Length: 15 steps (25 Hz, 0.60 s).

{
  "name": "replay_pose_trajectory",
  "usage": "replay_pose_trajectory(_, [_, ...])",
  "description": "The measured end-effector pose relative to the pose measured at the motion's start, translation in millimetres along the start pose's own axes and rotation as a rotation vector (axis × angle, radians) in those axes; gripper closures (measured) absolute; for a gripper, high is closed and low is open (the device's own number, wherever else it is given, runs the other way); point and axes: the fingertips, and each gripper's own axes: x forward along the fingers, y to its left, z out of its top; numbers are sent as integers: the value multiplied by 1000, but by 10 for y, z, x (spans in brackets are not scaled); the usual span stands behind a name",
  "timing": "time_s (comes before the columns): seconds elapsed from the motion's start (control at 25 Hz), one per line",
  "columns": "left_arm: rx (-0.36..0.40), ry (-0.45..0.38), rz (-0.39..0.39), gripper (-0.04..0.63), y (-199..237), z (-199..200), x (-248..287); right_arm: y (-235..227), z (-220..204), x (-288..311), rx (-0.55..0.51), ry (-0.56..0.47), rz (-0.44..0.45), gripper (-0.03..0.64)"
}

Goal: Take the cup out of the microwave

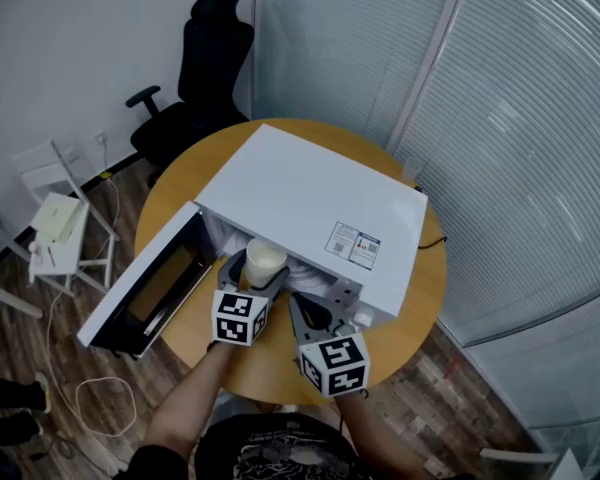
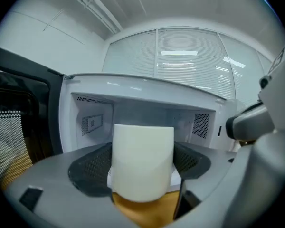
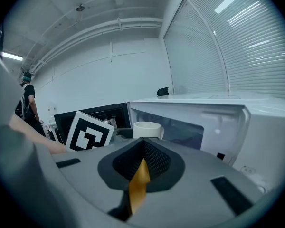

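Cup [image 2: 143, 160], cream and smooth-walled, is pinched at mid-body between the left gripper's [image 1: 255, 274] fingers [image 2: 90, 172], at the mouth of the open microwave [image 1: 310, 193]. It looks light, rigid, likely slippery and breakable, so a firm squeeze across the wall suits it. The right gripper's [image 3: 141, 165] fingers are pressed together, empty.

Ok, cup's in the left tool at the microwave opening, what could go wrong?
The cup is pinched only at its sides by the left tool, so it might slip or tip. The open door stands close on the left; a leftward swing could hit it. The right tool sits near enough to bump the cup.
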Motion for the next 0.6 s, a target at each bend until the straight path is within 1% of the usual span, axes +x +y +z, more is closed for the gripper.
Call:
replay_pose_trajectory(0.36, [-11, -22, 55, 189, -76, 34, -415, 146, 48, -177, -31, -31, 45, 601])
replay_pose_trajectory(0.6, [-13, -37, 63, 189, -144, 79, -649, 242, 24, -250, -41, -39, 57, 601])
